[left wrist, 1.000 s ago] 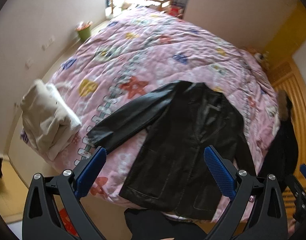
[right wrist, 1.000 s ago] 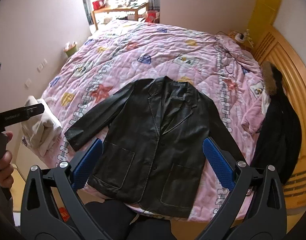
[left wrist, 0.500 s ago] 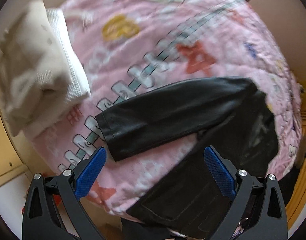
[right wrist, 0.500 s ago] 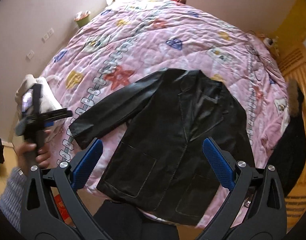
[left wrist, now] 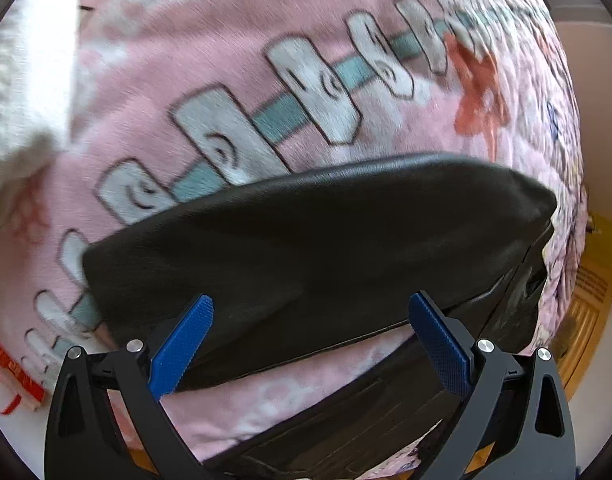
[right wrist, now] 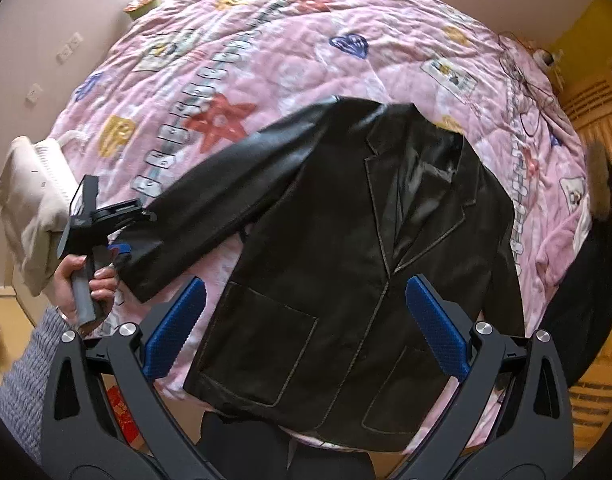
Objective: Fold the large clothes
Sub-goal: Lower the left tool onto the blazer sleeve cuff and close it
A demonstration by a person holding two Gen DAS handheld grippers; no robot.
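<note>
Left claw wide over black jacket sleeve (right claw wide too)

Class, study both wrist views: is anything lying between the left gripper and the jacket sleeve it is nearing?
Nothing visible does. The left gripper, jaws open, is right at the cuff end of the black leather jacket's sleeve, which lies flat on the pink patterned quilt. The folded cream clothes sit off to the side.

jacket on quilt, folded pile left
</note>
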